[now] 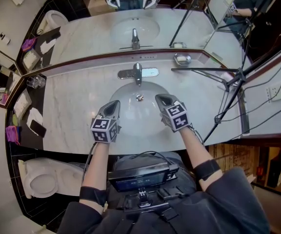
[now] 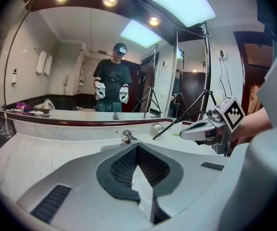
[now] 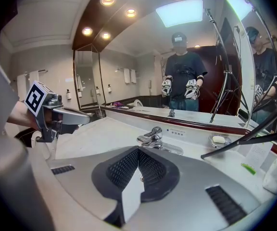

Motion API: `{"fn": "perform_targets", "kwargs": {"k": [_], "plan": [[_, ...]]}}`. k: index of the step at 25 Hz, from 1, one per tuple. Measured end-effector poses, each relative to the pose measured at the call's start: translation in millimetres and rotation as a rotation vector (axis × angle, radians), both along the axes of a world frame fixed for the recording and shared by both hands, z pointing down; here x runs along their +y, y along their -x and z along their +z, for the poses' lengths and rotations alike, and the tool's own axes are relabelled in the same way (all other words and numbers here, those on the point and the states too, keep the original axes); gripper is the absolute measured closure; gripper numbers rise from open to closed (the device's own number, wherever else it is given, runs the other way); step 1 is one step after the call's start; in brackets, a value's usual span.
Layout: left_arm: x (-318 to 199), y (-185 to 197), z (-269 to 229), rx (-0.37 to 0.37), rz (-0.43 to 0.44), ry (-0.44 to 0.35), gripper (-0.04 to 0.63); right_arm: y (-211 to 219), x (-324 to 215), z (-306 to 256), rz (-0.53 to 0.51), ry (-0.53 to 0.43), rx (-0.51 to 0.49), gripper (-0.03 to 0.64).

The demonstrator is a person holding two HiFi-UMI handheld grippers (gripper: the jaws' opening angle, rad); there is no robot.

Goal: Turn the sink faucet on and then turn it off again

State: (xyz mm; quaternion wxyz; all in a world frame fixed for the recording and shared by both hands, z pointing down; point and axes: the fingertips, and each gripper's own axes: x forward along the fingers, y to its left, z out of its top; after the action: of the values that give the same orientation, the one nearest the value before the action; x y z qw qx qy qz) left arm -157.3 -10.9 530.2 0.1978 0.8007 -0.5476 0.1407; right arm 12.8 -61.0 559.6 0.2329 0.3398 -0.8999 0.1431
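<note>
Head view: left tool (image 1: 113,104) and right tool (image 1: 161,99) are both pressed together and empty. They hover over the sink (image 1: 140,118) at 9 and 3 o'clock of the drain (image 1: 139,97). Faucet (image 1: 137,74) sits at 12 o'clock on the tabletop (image 1: 77,106), no water visible. Best bet: slide one closed tip under the lever (image 1: 137,67), lift gently, then press fully down.

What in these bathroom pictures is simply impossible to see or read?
- Faucet, left gripper view: base hidden by the jaws in front.
- Print behind the faucet, right gripper view: too small to read.
- Small things at the counter's left end, head view: too small to name.
- Tripod, head view: upper end cut off by the right edge.
</note>
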Motion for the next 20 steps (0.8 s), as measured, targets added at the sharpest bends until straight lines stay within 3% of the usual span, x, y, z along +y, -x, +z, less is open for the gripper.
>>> {"fn": "perform_targets", "kwargs": {"k": [13, 16, 20], "plan": [[-15.2, 0.8, 3.0, -0.078, 0.018, -0.013, 0.595, 12.2, -9.5, 4.6, -0.018, 0.025, 0.0, 0.598], [-23.5, -10.7, 4.0, -0.175, 0.087, -0.016, 0.58, 14.5, -10.5, 5.2, -0.01, 0.042, -0.005, 0.598], [-40.9, -29.5, 20.6, -0.377, 0.215, -0.054, 0.489, 11.6, -10.3, 12.3, 0.004, 0.06, -0.003, 0.598]]}}
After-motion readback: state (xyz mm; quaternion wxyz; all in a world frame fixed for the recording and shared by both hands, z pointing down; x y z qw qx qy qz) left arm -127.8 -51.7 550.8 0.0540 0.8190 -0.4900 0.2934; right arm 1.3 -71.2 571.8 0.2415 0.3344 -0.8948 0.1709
